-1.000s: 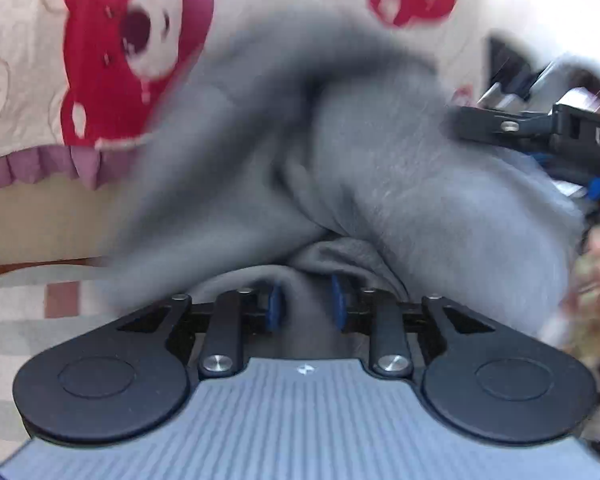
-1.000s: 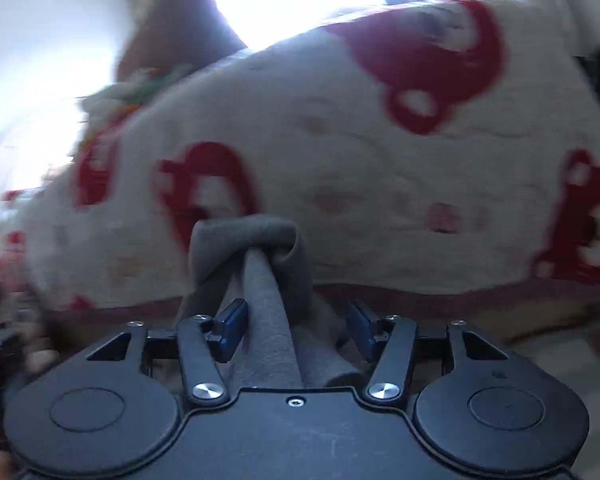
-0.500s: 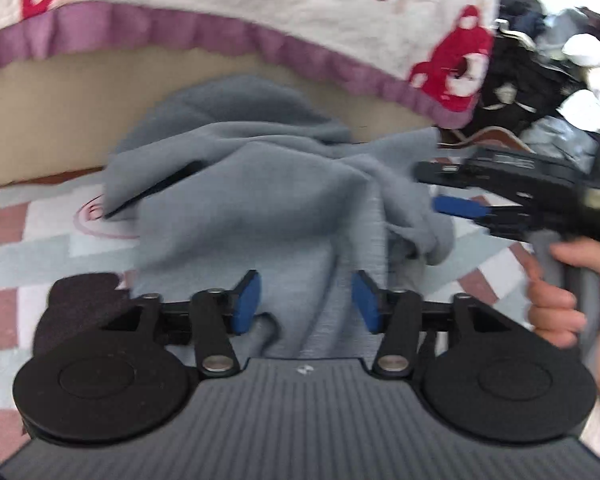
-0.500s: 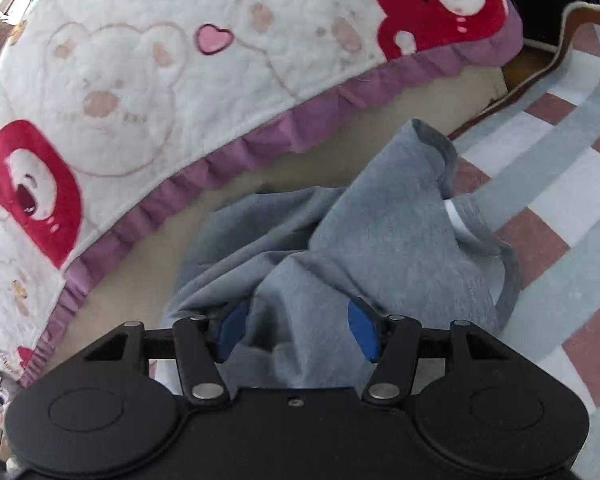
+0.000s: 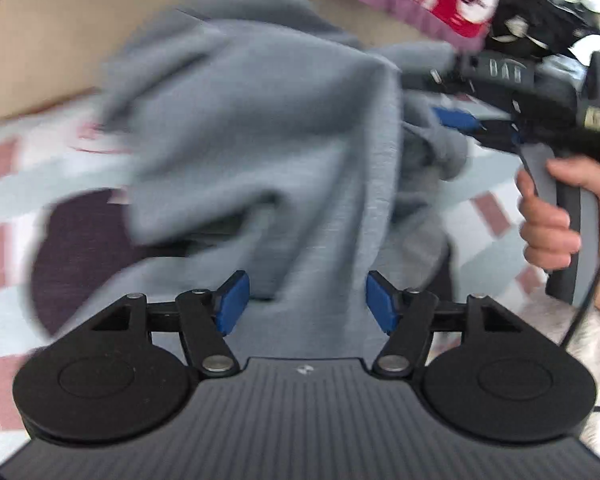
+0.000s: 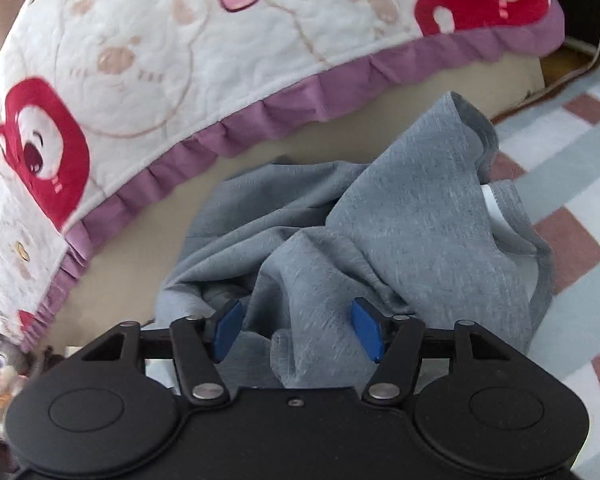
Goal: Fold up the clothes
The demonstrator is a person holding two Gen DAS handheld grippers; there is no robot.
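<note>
Striped rug (image 6: 572, 168) (beside quilt (image 6: 140, 60)) bears grey garment (image 6: 400, 220); both tongs opening, gripping nothing.

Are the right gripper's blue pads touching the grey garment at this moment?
Cannot tell. In the right wrist view the right gripper is opening over the grey garment; cloth lies between the pads, but no gap or contact shows plainly.

One grey garment (image 6: 400, 232), two grippers, one bear-print quilt (image 6: 180, 60), one striped rug (image 6: 580, 184)

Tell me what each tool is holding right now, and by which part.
Nothing is held. Both the left tool and right tool have jaws opening, the grey garment lying loose between their pads.
</note>
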